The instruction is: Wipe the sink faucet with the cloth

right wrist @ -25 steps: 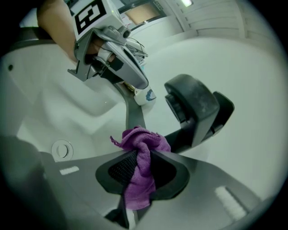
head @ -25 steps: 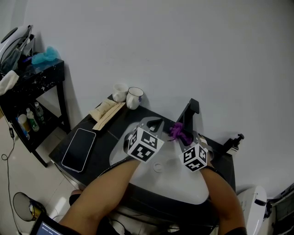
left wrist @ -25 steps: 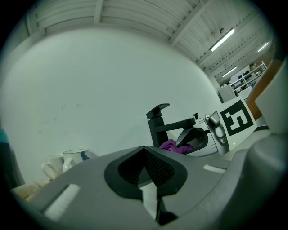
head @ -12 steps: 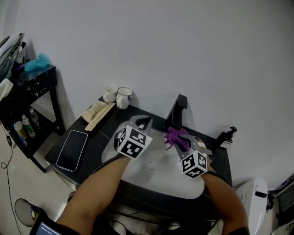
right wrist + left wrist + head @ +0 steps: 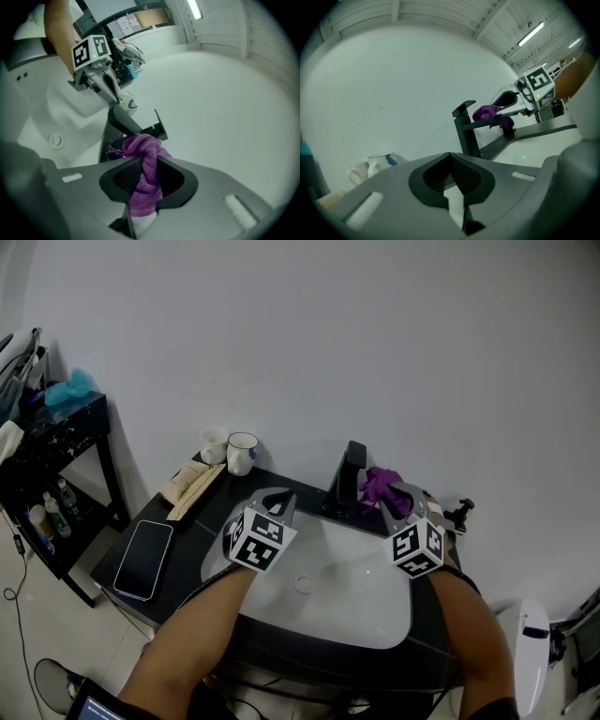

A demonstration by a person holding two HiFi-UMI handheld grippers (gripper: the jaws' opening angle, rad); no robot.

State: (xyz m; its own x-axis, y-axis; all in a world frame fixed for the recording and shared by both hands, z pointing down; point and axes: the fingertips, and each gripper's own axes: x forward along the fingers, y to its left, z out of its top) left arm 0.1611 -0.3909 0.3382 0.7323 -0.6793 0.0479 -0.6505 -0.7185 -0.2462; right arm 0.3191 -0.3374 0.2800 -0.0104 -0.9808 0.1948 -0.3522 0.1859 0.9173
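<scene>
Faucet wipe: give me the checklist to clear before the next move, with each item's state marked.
1. Grip on the cloth: ok. The right claw is shut on the purple cloth.
2. Cloth free to wipe with: ok. A bunch sticks out past the claw tips.
3. Cloth touching the faucet: cannot tell. It is close beside the spout, but contact is not clear.
4. Left claw out of the way: ok. It is shut, empty, and over the left of the basin, apart from the faucet.
5. Nearby items clear: ok. The mugs and phone sit on the counter left of the sink.
</scene>
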